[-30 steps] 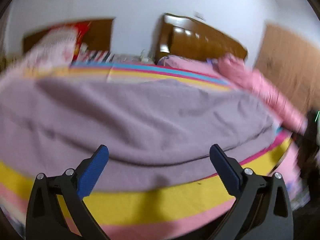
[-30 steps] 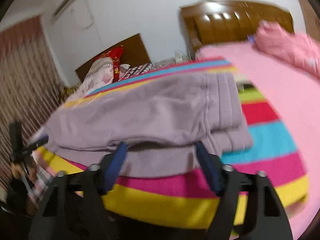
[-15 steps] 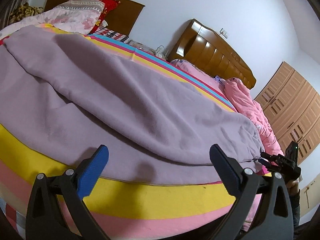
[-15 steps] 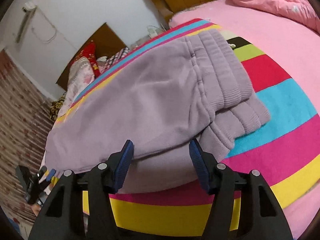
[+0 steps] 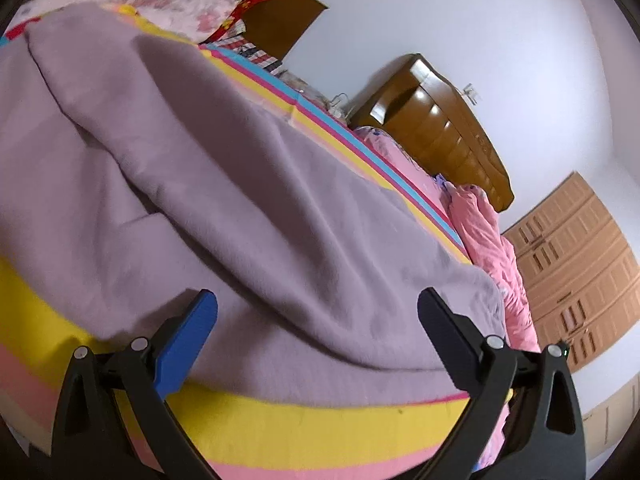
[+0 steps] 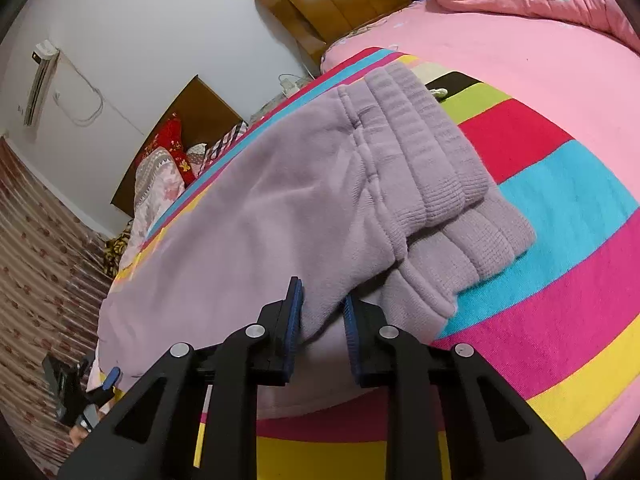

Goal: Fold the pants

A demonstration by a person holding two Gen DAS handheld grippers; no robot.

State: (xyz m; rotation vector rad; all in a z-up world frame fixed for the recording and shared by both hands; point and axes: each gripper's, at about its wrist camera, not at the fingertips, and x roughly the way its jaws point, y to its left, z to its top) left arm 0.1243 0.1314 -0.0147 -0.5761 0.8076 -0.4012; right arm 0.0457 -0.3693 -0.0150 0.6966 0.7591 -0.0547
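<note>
Big striped blanket (image 6: 560, 208) covers the bed, and the lilac pants (image 6: 280, 208) lie on it, doubled over with the ribbed waistband (image 6: 432, 160) at the far right. Left gripper (image 5: 316, 308) is spread wide at the near edge, not gripping. Right gripper (image 6: 320, 312) has just been closing and now pinches a fold of pants.

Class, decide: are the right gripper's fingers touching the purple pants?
Touching. In the right wrist view, the right gripper has just been closing, and its fingers pinch a raised fold of the pants between them.
</note>
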